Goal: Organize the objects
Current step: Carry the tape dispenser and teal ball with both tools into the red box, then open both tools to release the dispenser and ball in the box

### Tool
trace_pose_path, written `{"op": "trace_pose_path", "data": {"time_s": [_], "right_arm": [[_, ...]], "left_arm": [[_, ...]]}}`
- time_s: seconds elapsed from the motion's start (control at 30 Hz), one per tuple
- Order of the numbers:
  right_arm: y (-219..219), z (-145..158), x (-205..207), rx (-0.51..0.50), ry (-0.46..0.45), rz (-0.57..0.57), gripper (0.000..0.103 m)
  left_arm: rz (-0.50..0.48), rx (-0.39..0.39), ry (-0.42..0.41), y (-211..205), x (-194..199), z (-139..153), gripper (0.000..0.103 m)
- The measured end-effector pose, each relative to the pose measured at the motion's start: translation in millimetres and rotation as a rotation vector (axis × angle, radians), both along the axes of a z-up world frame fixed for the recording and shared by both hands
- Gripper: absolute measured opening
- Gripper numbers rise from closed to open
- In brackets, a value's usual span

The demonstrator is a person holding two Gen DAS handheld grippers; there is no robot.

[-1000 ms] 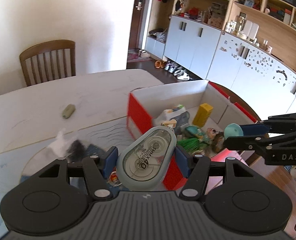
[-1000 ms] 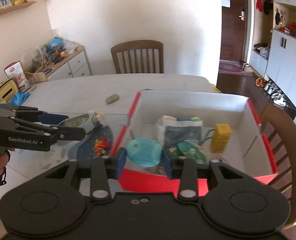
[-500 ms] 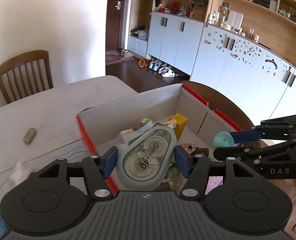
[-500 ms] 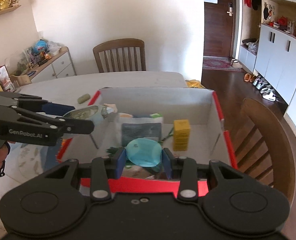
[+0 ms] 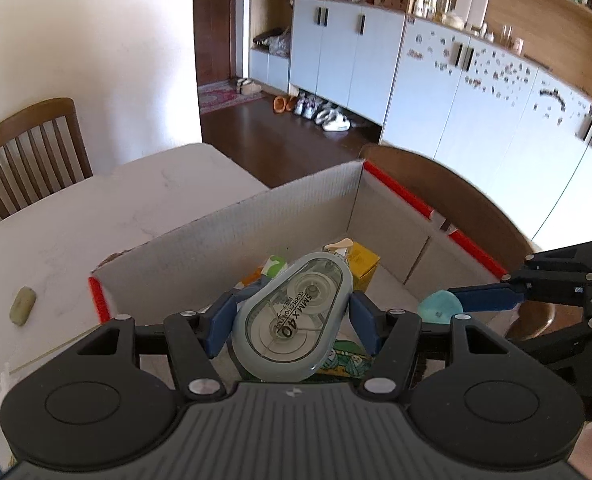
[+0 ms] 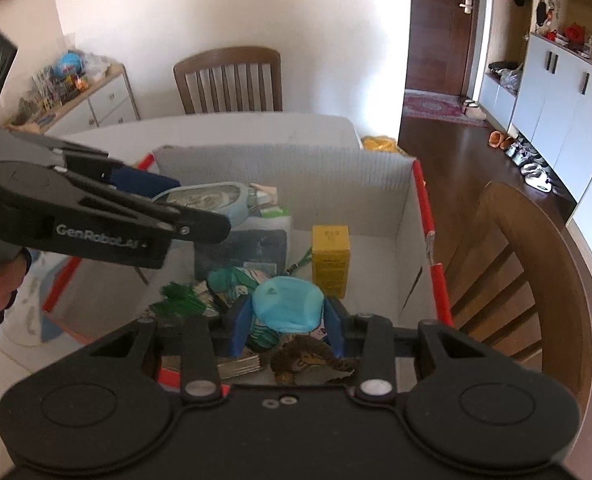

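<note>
Both grippers now over the box point(image 6: 399, 216) — left fingers point(image 5: 220, 330) clamp correction tape point(image 5: 292, 316), right fingers point(image 6: 242, 326) the teal lump point(image 6: 288, 306).

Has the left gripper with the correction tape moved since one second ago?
Yes. The left gripper, shut on the correction tape, moved from the table side over the cardboard box.

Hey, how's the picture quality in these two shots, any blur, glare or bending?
Left wrist view: correction tape sharp with legible print, cabinets bowed by the fisheye, chair back smeared. Right wrist view: wall washed out by bright light, box edge soft.
</note>
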State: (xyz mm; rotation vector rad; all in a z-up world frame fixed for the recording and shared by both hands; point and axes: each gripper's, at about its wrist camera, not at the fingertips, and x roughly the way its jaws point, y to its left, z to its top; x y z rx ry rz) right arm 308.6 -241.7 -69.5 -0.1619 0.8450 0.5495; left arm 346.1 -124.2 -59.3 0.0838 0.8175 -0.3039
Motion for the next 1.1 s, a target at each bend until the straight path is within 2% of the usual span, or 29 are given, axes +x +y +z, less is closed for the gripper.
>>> {"op": "trace_pose_path", "data": {"time_s": [0.37, 0.67, 0.73, 1.1], "right_arm": [[21, -25, 18, -0.074, 0.042, 0.079, 0.038], [28, -37, 23, -0.108, 0.063, 0.096, 0.038], [28, -38, 24, -0.104, 0.068, 0.096, 0.038], [21, -37, 23, -0.074, 0.076, 0.088, 0.042]], "left_arm": [[-0.008, 0.094, 0.080, -13, 31, -30, 0.062], [-0.001, 0.132, 0.179, -20, 42, -48, 0.060], [-0.001, 0.131, 0.197, -20, 43, -51, 0.057], [0.033, 0.102, 0.204, -11, 37, -50, 0.057]]}}
